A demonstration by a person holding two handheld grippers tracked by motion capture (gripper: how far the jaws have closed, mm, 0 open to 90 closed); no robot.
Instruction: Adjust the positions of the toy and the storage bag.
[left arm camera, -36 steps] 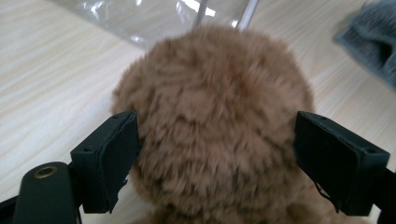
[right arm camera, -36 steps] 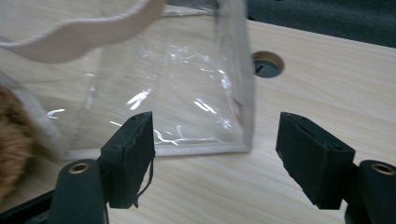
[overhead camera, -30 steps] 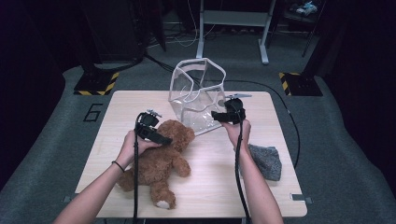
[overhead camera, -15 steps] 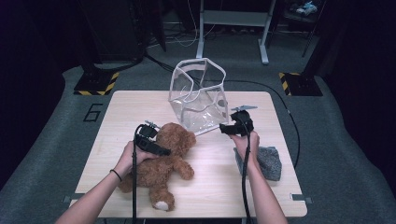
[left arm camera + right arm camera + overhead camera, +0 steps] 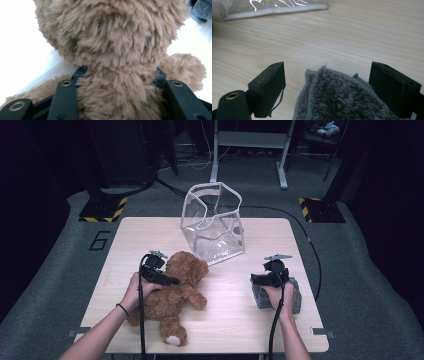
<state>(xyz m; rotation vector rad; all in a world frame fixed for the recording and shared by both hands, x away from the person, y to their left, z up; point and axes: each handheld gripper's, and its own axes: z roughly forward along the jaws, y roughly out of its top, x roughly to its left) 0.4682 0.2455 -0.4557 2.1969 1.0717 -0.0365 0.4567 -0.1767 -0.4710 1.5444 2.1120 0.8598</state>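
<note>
A: On the counter point(image 5: 125, 235), left half, brown teddy bear point(image 5: 172, 292) lying flat, head toward the far side, feet near edge. Left gripper point(image 5: 167, 281) is at its neck.

B: Jaws on it?

A: Yes. In the left gripper view the two black jaws sit either side of the bear's neck, fur point(image 5: 117, 95) bulging between them, pads pressed into it. They have just been closing, bear between them. So holding the bear, medium width.

B: Right side?

A: Right gripper point(image 5: 255, 280) is low over the grey knit cloth point(image 5: 295, 295) near the right edge of the counter, well apart from the bear. Right gripper view: jaws stand wide, the cloth's corner point(image 5: 337, 97) lies between them, neither pad touching it. They have just been opening further.

B: Anything else?

A: Clear plastic bag point(image 5: 212, 227), standing open, far middle of the counter, just beyond the bear's head. Its white-trimmed edge point(image 5: 277, 10) is at the top of the right gripper view
</note>
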